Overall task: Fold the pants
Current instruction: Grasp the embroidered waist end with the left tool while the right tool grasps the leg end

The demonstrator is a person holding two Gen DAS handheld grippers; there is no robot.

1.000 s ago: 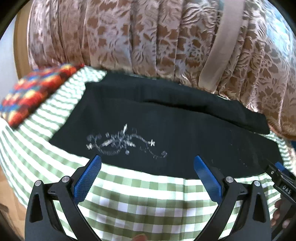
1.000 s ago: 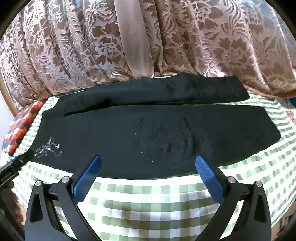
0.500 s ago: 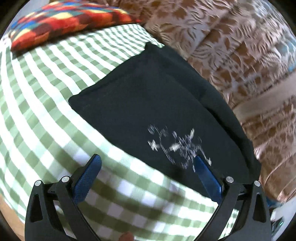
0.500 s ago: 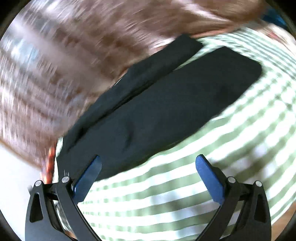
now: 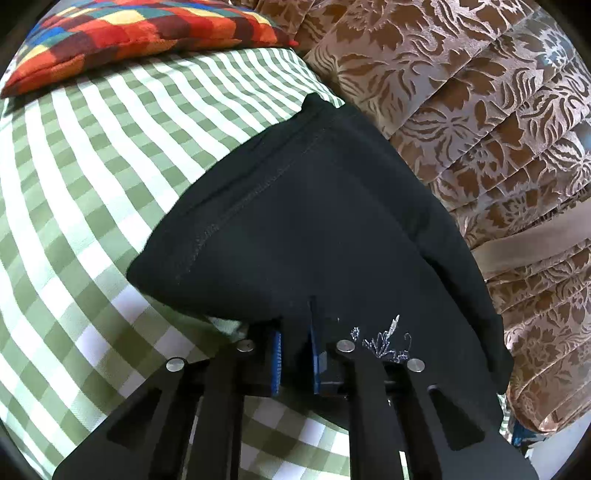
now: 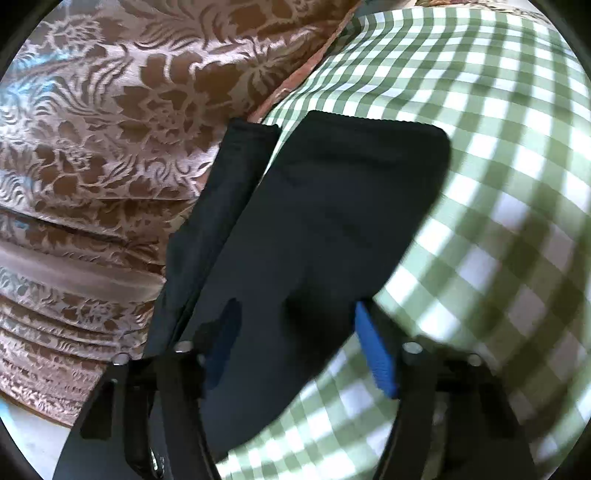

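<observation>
Black pants [image 5: 314, 221] lie flat on a green-and-white checked cloth [image 5: 92, 192]. In the left wrist view I see the waist end, with a silver embroidered motif [image 5: 384, 339] by the near edge. My left gripper [image 5: 295, 354] is shut on the near edge of the pants beside that motif. In the right wrist view the two legs [image 6: 332, 221] stretch away toward the hems. My right gripper [image 6: 295, 343] straddles the near edge of the leg, its jaws partly apart with fabric between them; the frame is blurred.
A brown floral curtain [image 5: 480, 110] hangs right behind the far edge of the pants and also shows in the right wrist view [image 6: 110, 129]. A red, orange and blue patchwork cushion [image 5: 129, 33] lies on the cloth beyond the waist end.
Both grippers swung outward and dropped to the pants. The left one went from wide open to shut on the waist edge. The right jaws narrowed around the leg edge.
</observation>
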